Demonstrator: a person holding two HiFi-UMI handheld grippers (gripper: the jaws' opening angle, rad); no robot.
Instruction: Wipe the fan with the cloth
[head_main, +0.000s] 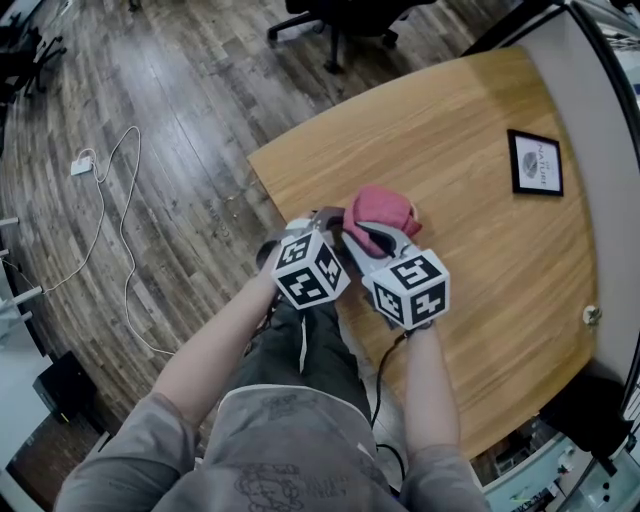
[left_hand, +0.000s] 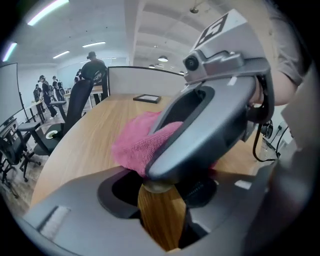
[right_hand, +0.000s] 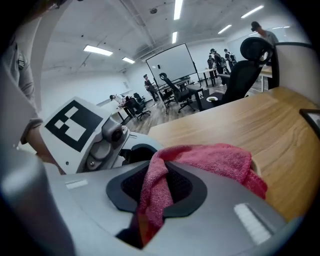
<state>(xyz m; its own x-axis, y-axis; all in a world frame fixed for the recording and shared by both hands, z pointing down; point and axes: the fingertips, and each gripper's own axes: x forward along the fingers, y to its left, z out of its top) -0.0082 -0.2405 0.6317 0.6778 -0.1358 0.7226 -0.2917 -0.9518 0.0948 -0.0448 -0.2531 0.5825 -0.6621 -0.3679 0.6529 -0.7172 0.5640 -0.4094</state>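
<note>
A pink cloth (head_main: 380, 212) lies bunched over the tips of both grippers at the near left edge of the wooden table (head_main: 480, 230). My right gripper (head_main: 365, 235) is shut on the cloth (right_hand: 155, 185), a fold of which runs down between its jaws. My left gripper (head_main: 320, 222) sits just left of it, its jaws closed on a wood-coloured handle (left_hand: 159, 215) with a pale rounded cap, which I take for the fan. The right gripper's jaw crosses over the left gripper (left_hand: 159, 200) and presses the cloth (left_hand: 137, 145) down there. The rest of the fan is hidden.
A framed picture (head_main: 535, 162) lies at the table's far right, and a small metal knob (head_main: 592, 316) sits near its right edge. An office chair (head_main: 340, 20) and a white cable (head_main: 110, 220) are on the plank floor. People stand far off in the room.
</note>
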